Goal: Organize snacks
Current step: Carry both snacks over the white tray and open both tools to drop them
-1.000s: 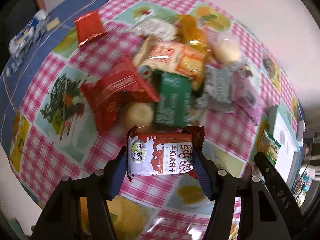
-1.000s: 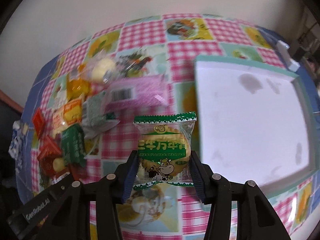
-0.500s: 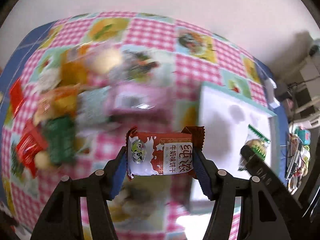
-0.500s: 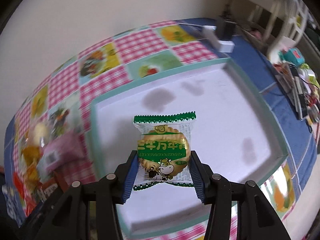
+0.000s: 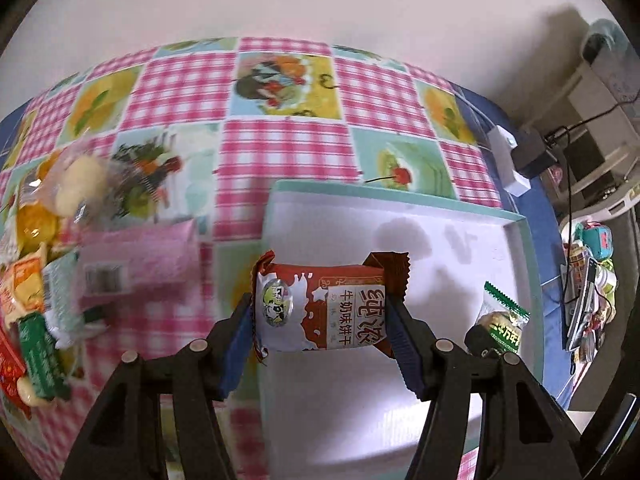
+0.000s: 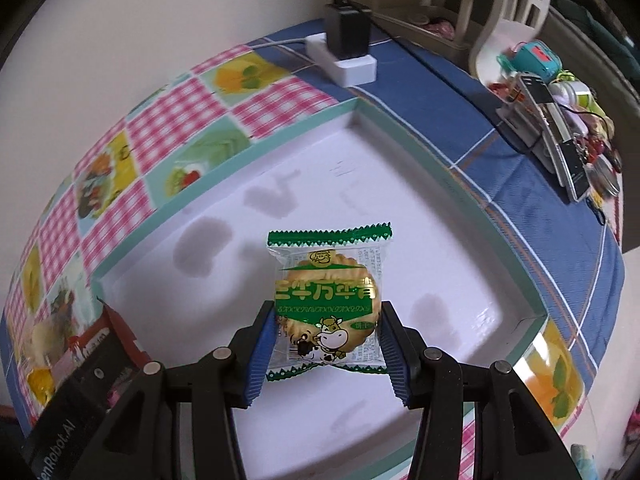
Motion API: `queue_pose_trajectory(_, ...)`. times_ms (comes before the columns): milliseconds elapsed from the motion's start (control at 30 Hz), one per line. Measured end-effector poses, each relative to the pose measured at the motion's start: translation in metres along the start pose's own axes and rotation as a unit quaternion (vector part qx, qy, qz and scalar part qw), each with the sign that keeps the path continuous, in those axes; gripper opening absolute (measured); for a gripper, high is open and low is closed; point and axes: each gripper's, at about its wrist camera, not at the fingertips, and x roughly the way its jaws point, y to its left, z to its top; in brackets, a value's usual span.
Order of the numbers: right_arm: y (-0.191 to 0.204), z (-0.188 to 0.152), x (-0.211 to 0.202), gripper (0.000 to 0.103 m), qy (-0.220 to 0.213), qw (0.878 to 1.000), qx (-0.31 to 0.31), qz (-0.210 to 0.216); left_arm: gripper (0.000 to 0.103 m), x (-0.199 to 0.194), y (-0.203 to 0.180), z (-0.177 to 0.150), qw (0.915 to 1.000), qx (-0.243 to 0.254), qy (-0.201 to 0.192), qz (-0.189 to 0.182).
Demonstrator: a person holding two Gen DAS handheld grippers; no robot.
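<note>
My left gripper (image 5: 322, 322) is shut on a red-and-white milk biscuit packet (image 5: 324, 306) and holds it above the left part of the white tray with a teal rim (image 5: 396, 196). My right gripper (image 6: 326, 344) is shut on a green round-biscuit packet (image 6: 326, 300) and holds it over the middle of the tray (image 6: 224, 160). That green packet also shows in the left wrist view (image 5: 504, 320), to the right of my left gripper. The tray holds no snacks.
A pile of snack packets (image 5: 40, 280), with a pink packet (image 5: 140, 260), lies left of the tray on the checked tablecloth. A white power strip with a black adapter (image 6: 348, 52) sits behind the tray. Cluttered items (image 6: 560, 120) lie at the far right.
Both grippers have swung right, away from the snack pile, and now hold their packets over the tray. Neither grip has changed.
</note>
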Motion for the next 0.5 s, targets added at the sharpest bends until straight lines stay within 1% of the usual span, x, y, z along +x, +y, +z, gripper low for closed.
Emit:
queue_pose_trajectory(33,-0.001,0.001,0.001,0.053,0.0,1.0,0.001,0.0,0.066,0.0,-0.001,0.0,1.0,0.002,-0.002,0.0)
queue_pose_trajectory(100,-0.002,0.004,0.001,0.053,-0.002,1.0,0.001,0.0,0.073,0.0,-0.003,-0.001,1.0,0.006,-0.005,0.0)
queue_pose_trajectory(133,-0.001,0.003,0.001,0.053,-0.003,1.0,0.0,-0.001,0.075,-0.001,-0.003,0.0,1.0,0.008,-0.006,0.0)
queue_pose_trajectory(333,0.006,0.0,0.001,0.053,0.005,1.0,-0.014,0.005,0.076,-0.013,0.002,-0.001,0.9999,-0.002,-0.009,0.008)
queue_pose_trajectory(367,0.007,0.0,0.001,0.053,0.006,1.0,-0.017,0.007,0.077,-0.015,0.005,-0.001,0.9999,-0.007,-0.008,0.011)
queue_pose_trajectory(433,0.01,-0.002,0.001,0.057,0.006,1.0,-0.023,0.012,0.088,-0.02,0.011,-0.002,0.9995,-0.019,-0.011,0.022)
queue_pose_trajectory(467,0.012,-0.003,0.001,0.063,0.005,1.0,-0.027,0.016,0.091,-0.024,0.015,-0.002,0.9992,-0.025,-0.016,0.029)
queue_pose_trajectory(500,0.014,-0.004,0.0,0.07,0.003,0.999,-0.031,0.018,0.091,-0.026,0.017,-0.002,0.9989,-0.028,-0.018,0.033)
